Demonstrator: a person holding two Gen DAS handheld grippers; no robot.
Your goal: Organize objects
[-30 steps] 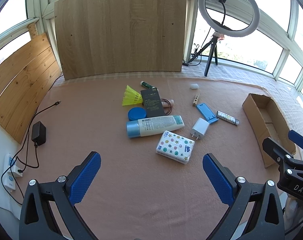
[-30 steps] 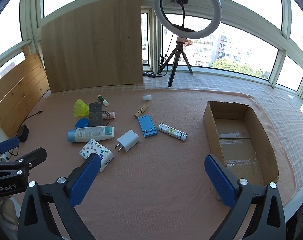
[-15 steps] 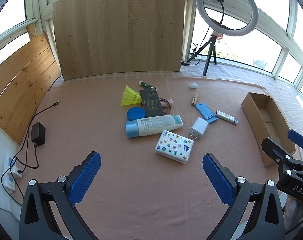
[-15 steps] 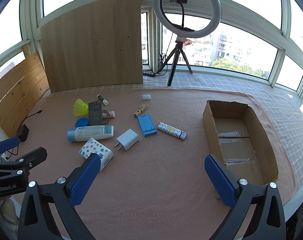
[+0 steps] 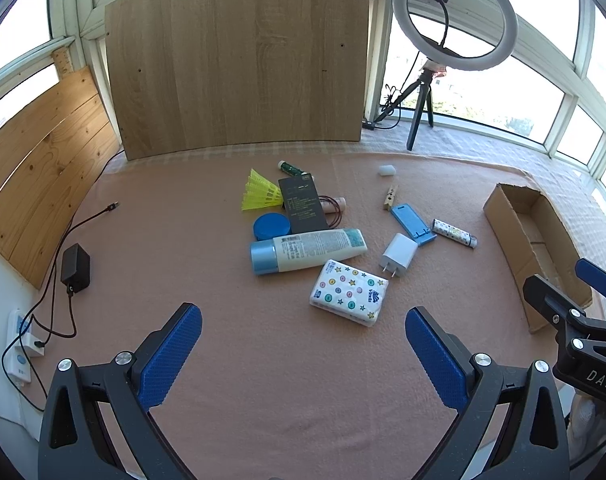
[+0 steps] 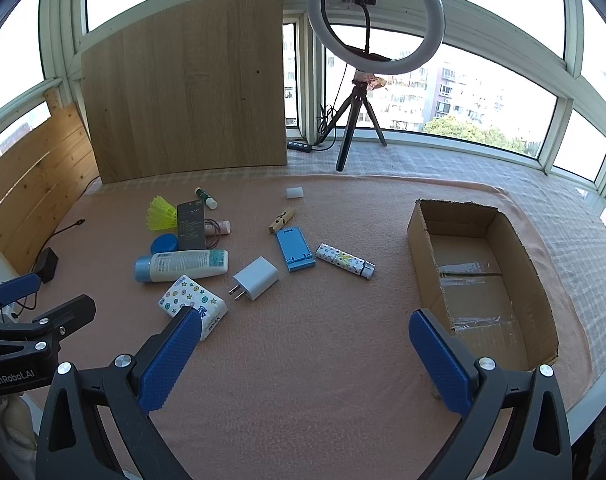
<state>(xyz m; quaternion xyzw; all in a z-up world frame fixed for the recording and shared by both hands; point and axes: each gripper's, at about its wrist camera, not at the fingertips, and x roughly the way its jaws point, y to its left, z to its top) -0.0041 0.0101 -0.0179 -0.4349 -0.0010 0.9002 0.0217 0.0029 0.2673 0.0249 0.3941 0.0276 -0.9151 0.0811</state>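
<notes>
Left wrist view: left gripper (image 5: 303,354) wide open at bottom of frame, holding nothing, above pink mat (image 5: 183,240). Tissue pack (image 5: 349,293) just past fingers, near middle. White tube (image 5: 307,250) behind it, touching blue lid (image 5: 271,227). White plug (image 5: 399,254) just right of pack. Cardboard box (image 5: 503,220) at right edge, open top

Right wrist view: right gripper (image 6: 305,356) wide open too, empty. Box (image 6: 419,236) at right, nothing inside; small things in pile at left, well apart from box
</notes>
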